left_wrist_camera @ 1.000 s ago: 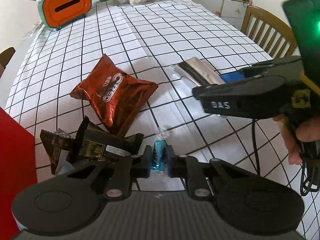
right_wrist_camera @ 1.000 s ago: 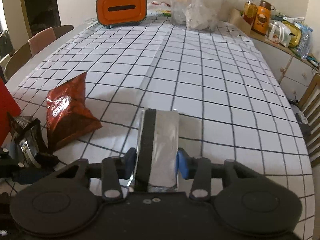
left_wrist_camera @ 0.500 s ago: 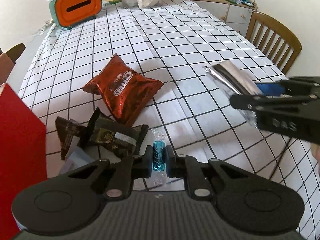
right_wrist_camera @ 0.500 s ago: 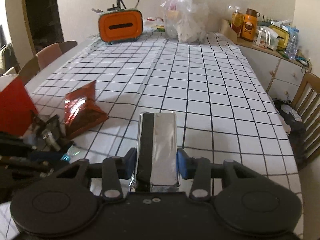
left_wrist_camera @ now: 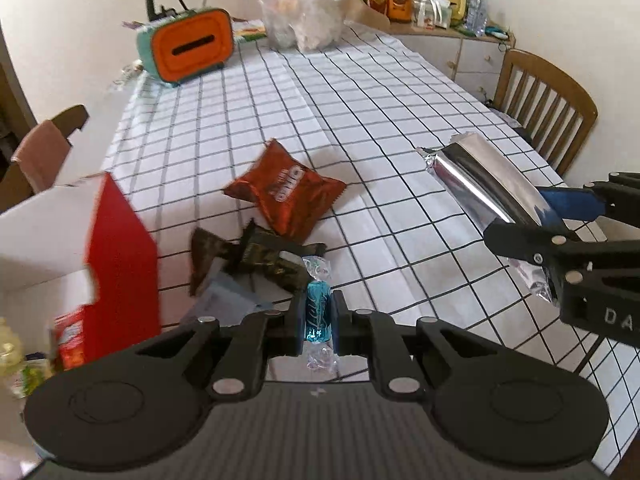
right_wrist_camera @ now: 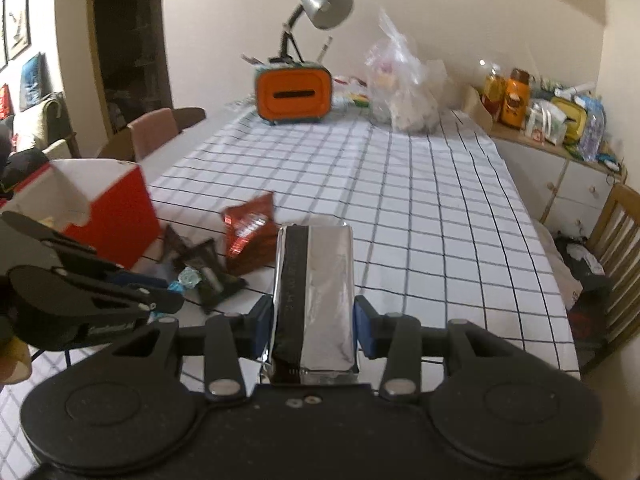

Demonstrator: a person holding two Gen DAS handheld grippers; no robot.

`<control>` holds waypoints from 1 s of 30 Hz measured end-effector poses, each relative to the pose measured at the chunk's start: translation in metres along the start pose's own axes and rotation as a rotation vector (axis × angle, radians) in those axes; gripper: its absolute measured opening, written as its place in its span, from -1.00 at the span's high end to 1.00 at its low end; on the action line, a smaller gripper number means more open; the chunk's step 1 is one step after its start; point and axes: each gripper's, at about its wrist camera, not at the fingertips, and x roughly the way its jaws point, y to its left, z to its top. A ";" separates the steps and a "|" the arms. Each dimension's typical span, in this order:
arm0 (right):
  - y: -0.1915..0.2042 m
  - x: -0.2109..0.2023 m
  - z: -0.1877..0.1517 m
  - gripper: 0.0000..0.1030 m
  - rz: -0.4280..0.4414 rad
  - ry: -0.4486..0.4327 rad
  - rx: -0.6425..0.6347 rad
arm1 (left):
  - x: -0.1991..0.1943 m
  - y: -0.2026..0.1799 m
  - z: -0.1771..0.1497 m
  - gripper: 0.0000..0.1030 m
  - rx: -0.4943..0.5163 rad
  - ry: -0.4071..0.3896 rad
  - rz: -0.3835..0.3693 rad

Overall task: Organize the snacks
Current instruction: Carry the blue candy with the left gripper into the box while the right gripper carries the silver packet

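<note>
My left gripper [left_wrist_camera: 318, 316] is shut on a small blue wrapped candy [left_wrist_camera: 318, 312] and holds it above the table. My right gripper [right_wrist_camera: 314, 324] is shut on a silver foil snack pack [right_wrist_camera: 314, 300], also lifted; the pack also shows at the right of the left wrist view [left_wrist_camera: 484, 184]. A red Oreo bag [left_wrist_camera: 286, 192] lies on the checked tablecloth [left_wrist_camera: 360, 100]. Dark brown snack packets [left_wrist_camera: 256, 260] lie beside it. A red box with a white open top [left_wrist_camera: 108, 248] stands at the left, also seen in the right wrist view [right_wrist_camera: 116, 208].
An orange and teal tissue box [left_wrist_camera: 188, 50] with a desk lamp [right_wrist_camera: 320, 8] stands at the far end, next to a clear plastic bag [left_wrist_camera: 304, 20]. A wooden chair [left_wrist_camera: 548, 100] stands at the right. A sideboard with jars [right_wrist_camera: 540, 116] is far right.
Both grippers have risen and pulled back with their snacks. The red box has come into fuller view at the left. The right gripper has moved apart from the left, to its right.
</note>
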 end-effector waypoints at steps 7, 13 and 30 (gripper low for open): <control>0.039 -0.022 0.017 0.21 0.030 -0.035 -0.056 | -0.039 0.024 -0.001 0.76 -0.009 -0.044 0.038; 0.075 -0.028 0.039 0.21 0.064 -0.065 -0.097 | -0.065 0.056 0.000 0.76 -0.034 -0.084 0.078; 0.201 0.026 0.092 0.21 0.169 -0.042 -0.215 | -0.090 0.189 -0.016 0.76 -0.157 -0.103 0.198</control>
